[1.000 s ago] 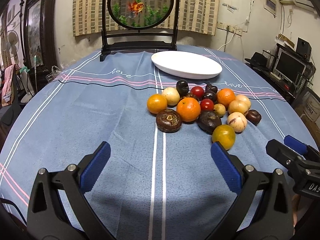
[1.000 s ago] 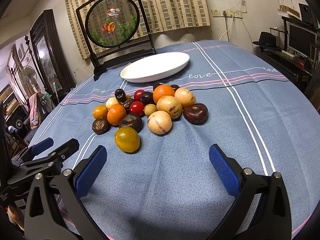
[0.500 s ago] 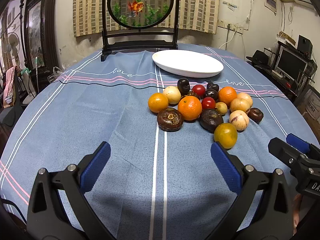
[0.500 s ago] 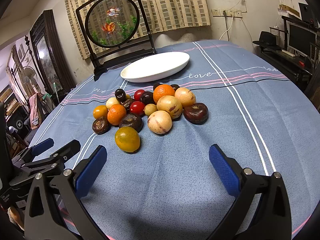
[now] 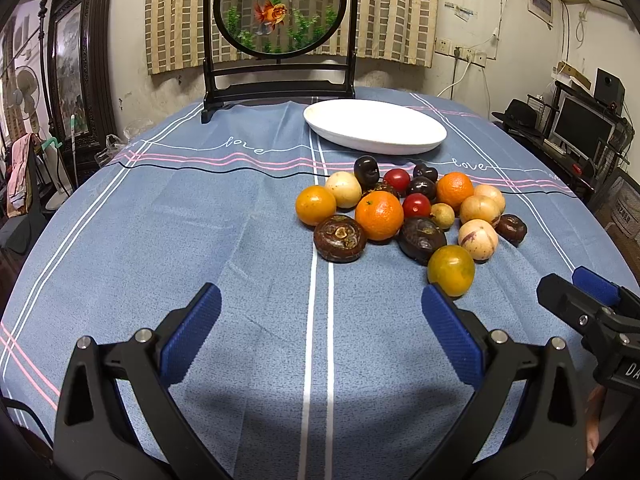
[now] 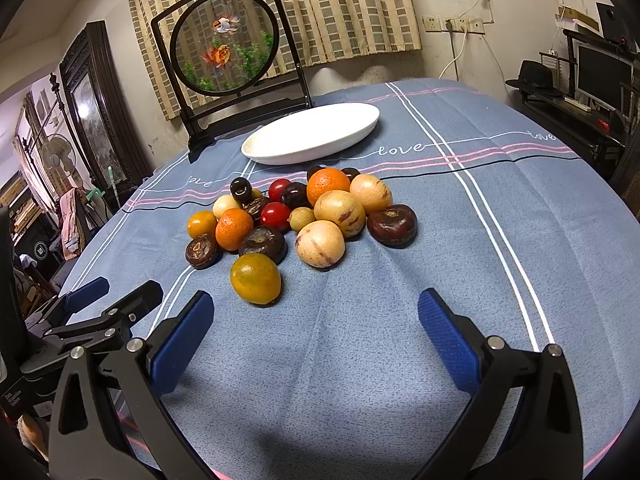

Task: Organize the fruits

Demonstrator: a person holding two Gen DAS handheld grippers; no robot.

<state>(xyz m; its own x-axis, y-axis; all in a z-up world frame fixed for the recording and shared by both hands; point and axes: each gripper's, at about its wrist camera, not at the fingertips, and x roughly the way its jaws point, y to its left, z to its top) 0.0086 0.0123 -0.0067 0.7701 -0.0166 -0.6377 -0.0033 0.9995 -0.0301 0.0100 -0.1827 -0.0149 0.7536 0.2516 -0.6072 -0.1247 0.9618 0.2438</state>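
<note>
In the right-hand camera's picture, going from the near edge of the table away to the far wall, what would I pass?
Right tongs → yellow-green citrus fruit → pale streaked fruit → red tomato → white oval plate → goldfish screen → checked curtain.

Blue tablecloth [image 5: 200,208] over the bench, crossed by white and pink stripes, with white "love" lettering. Plain white plate [image 5: 374,126] toward the far edge. Bright orange tangerine [image 5: 379,215], glossy red cherry tomato [image 5: 416,205], dark brown mangosteen [image 5: 339,238], yellow-green citrus [image 6: 255,278], cream melon with purple streaks [image 6: 320,243]. Black left tool [image 5: 320,312] and right tool [image 6: 314,316], both with blue pads.
</note>
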